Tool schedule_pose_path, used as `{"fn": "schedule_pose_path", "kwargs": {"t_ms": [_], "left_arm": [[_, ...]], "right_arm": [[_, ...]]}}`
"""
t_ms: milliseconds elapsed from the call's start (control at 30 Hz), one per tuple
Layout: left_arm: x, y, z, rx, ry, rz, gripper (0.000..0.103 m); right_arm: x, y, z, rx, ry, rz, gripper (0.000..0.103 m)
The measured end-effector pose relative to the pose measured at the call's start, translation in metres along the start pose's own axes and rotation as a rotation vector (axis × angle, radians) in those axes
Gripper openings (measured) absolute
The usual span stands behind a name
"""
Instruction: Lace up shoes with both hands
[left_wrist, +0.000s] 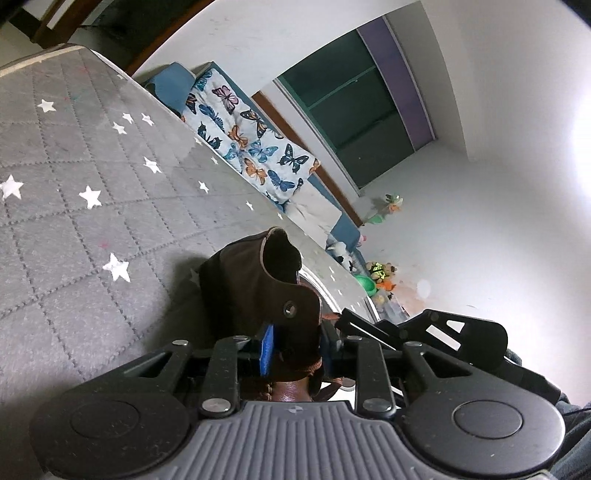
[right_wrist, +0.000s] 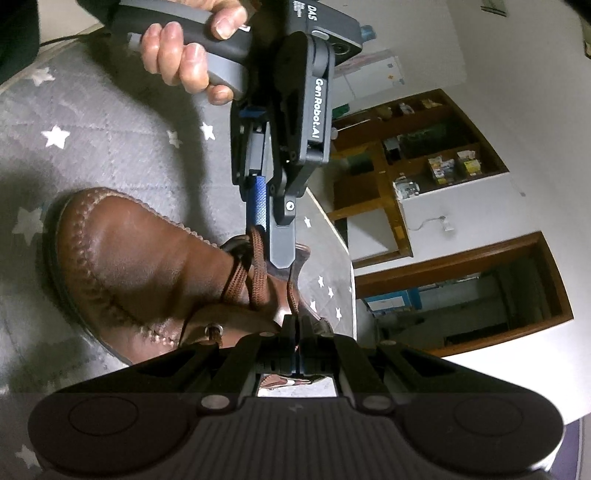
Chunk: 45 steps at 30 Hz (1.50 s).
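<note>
A brown leather shoe (right_wrist: 140, 258) lies on the grey star-patterned mat (right_wrist: 110, 129), toe toward the left of the right wrist view. Its brown lace (right_wrist: 258, 280) crosses the tongue. In the left wrist view the shoe's dark eyelet flap (left_wrist: 289, 308) fills the gap between the blue pads (left_wrist: 267, 347), and my left gripper (left_wrist: 297, 341) is closed on it. The same gripper (right_wrist: 271, 240) comes down from above, held by a hand (right_wrist: 184, 55). My right gripper (right_wrist: 295, 325) is shut on a lace strand that runs into its tips, and it shows beside the flap (left_wrist: 341, 319).
The mat (left_wrist: 74, 221) ends close behind the shoe. Beyond it lie a butterfly quilt (left_wrist: 243, 136), toys on the floor (left_wrist: 380, 273) and a green cabinet (left_wrist: 362, 110). A wooden shelf unit (right_wrist: 424, 155) stands past the mat's edge.
</note>
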<state>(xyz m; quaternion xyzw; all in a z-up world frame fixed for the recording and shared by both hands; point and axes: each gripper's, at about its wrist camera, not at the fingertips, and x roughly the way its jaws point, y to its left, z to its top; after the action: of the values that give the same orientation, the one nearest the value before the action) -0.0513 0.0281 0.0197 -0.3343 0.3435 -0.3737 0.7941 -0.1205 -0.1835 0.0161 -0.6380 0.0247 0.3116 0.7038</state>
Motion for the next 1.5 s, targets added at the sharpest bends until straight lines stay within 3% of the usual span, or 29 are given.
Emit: {"fn": "schedule_pose_path", "kwargs": {"t_ms": [300,567,1000,1100,1167,1267,1500], "left_arm": [[-0.002,0.004,0.0,-0.006,-0.001,-0.023,0.031],[-0.004,0.002,-0.003,-0.006,-0.006,-0.026,0.038],[-0.001,0.006,-0.003,-0.09,-0.128,-0.019,0.046],[0.0,0.005,-0.003,-0.088,-0.145,-0.011,0.04],[0.002,0.002,-0.003,-0.078,-0.149,-0.005,0.021],[-0.002,-0.003,-0.002,-0.047,-0.172,0.042,0.007],[-0.02,-0.008,0.002,-0.01,-0.239,0.222,0.003]], "right_arm": [[0.006,0.005,0.006,-0.074,0.01,0.017,0.001],[0.014,0.003,0.014,-0.054,0.004,0.025,0.001],[0.014,0.009,0.02,-0.029,0.021,0.03,0.002],[0.014,0.008,0.021,-0.021,0.024,0.028,0.002],[0.014,0.007,0.022,-0.014,0.026,0.025,0.002],[0.013,0.005,0.022,0.006,0.033,0.018,0.002],[0.005,-0.003,0.021,0.089,0.062,-0.009,0.004]]}}
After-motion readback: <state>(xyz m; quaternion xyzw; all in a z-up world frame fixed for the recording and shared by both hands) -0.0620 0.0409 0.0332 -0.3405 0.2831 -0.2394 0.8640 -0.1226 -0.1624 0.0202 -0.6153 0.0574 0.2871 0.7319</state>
